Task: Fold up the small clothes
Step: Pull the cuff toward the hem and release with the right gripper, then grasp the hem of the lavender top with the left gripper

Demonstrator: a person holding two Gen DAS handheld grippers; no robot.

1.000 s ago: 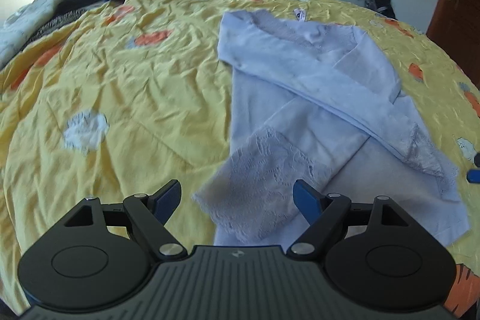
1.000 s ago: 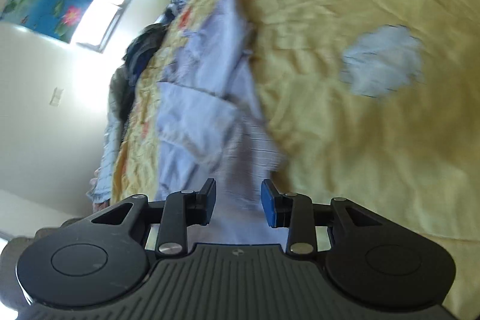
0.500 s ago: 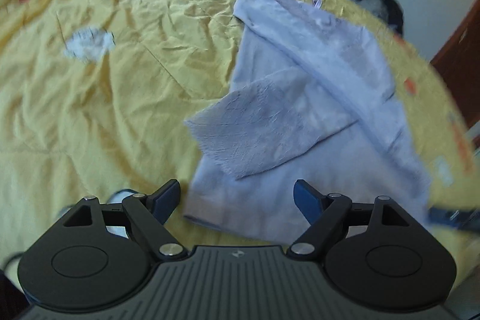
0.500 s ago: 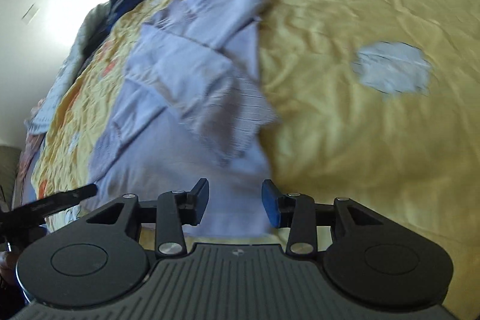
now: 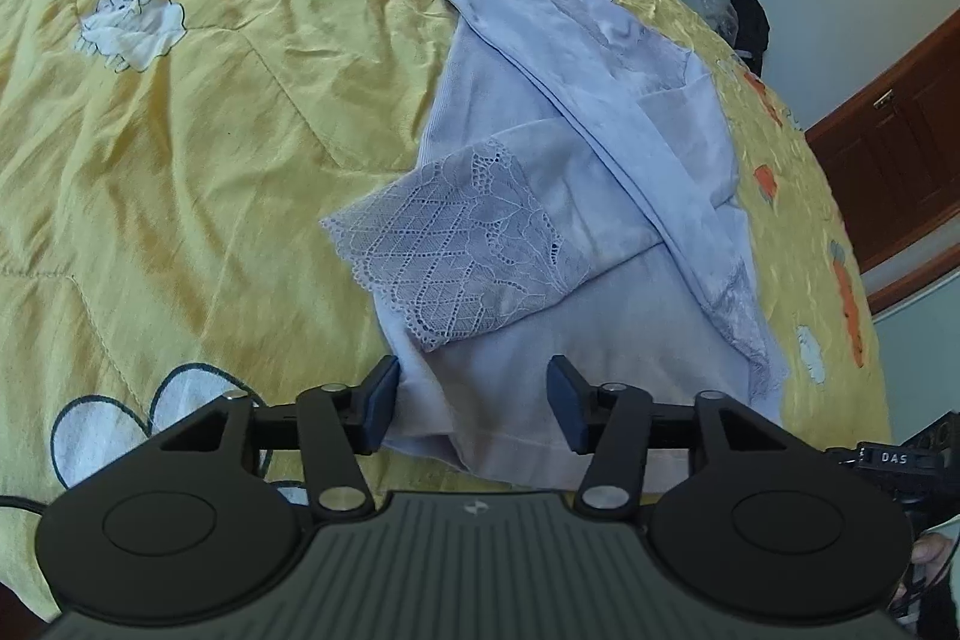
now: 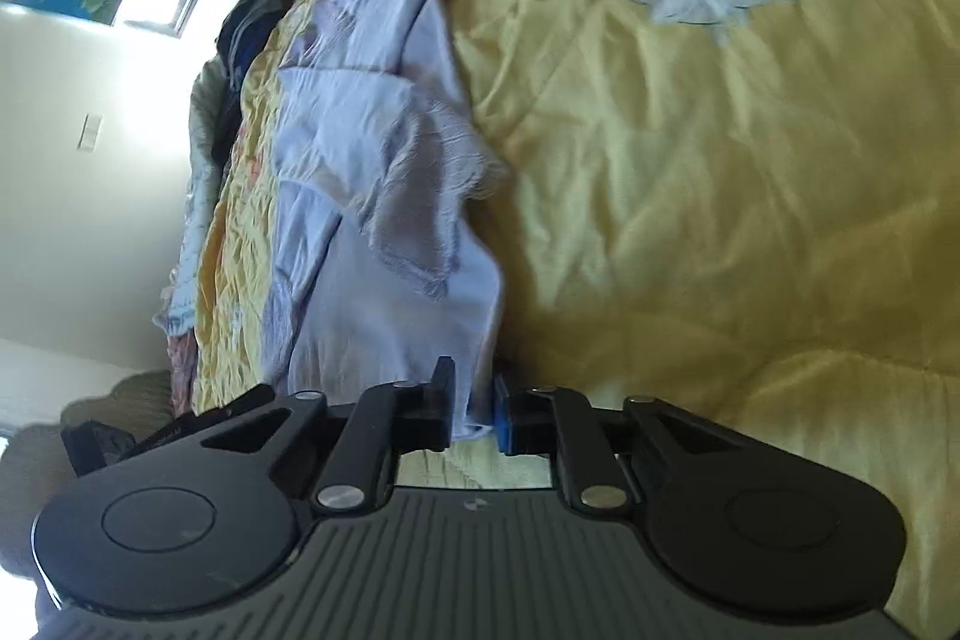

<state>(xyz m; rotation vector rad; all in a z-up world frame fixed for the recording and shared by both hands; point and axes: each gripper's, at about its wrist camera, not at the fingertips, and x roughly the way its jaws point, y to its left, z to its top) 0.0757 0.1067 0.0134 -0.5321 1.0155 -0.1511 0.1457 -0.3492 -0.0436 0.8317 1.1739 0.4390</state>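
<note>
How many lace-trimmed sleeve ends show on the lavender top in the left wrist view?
2. One lace cuff lies folded across the lavender top, toward its left edge; the other lace cuff sits along its right edge. More lace may be hidden under the folds.

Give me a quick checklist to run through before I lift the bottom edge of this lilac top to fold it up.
1. Hem between the left gripper fingers: ok, the lilac top lies between them, but the jaws are closing with a gap showing, so no grip yet.
2. Right gripper on the hem: ok, fabric sits between its narrow, closing jaws; whether the pads pinch it, cannot tell.
3. Both sleeves folded in: ok, the lace cuff lies across the body, and the other sleeve crosses over it.
4. Lace cuff inside the outline: not ok, it overhangs onto the yellow quilt.
5. Landing area near the collar free: ok.
</note>
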